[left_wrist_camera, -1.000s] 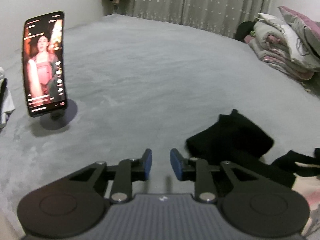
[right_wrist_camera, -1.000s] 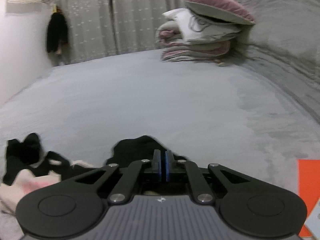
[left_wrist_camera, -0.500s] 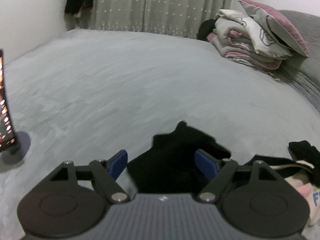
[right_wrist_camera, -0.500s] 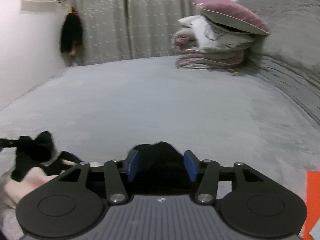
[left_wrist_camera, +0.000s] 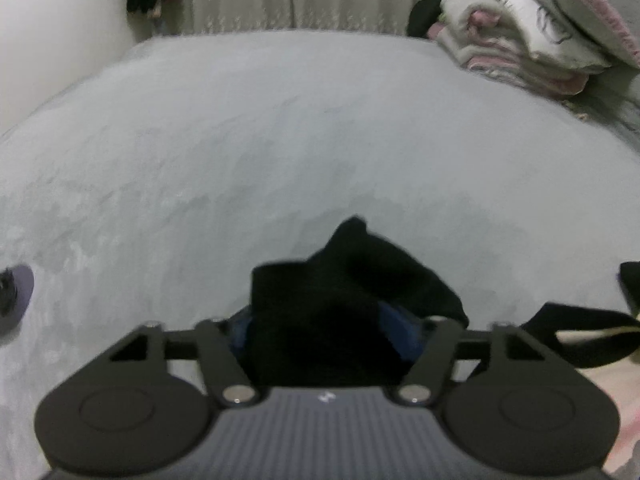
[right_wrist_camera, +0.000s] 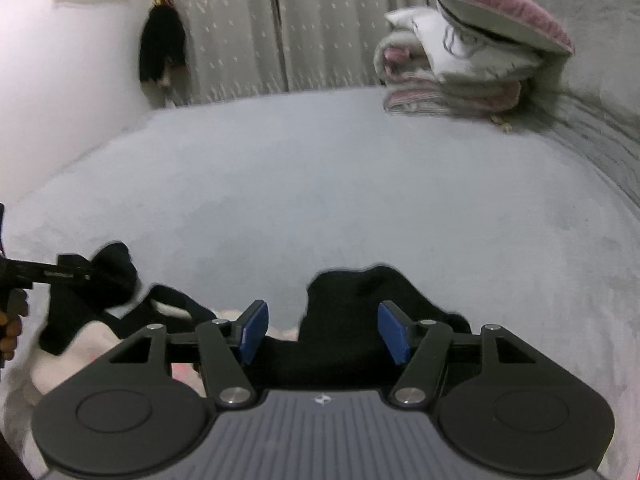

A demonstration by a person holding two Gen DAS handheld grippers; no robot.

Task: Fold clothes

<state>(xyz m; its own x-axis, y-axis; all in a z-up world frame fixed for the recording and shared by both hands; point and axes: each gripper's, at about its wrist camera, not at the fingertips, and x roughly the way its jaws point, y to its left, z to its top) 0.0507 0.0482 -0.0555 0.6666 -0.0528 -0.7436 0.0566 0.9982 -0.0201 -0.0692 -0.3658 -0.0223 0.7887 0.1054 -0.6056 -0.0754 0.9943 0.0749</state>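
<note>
Left gripper (left_wrist_camera: 326, 332): jaws closing, about half apart, black garment (left_wrist_camera: 344, 300) bunched between them at lower centre; it hides most of the blue pads, so contact is unclear. Right gripper (right_wrist_camera: 320, 330): jaws opening, half wide, pads clear of the limp black cloth on the grey plush bed (right_wrist_camera: 360, 184).

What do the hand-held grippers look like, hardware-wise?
Both match: the left hand-held gripper and right hand-held gripper have a ribbed dark grey body with a small white logo, two round black discs, black linkage arms with silver pivots, and blue pads. No cables visible.
</note>
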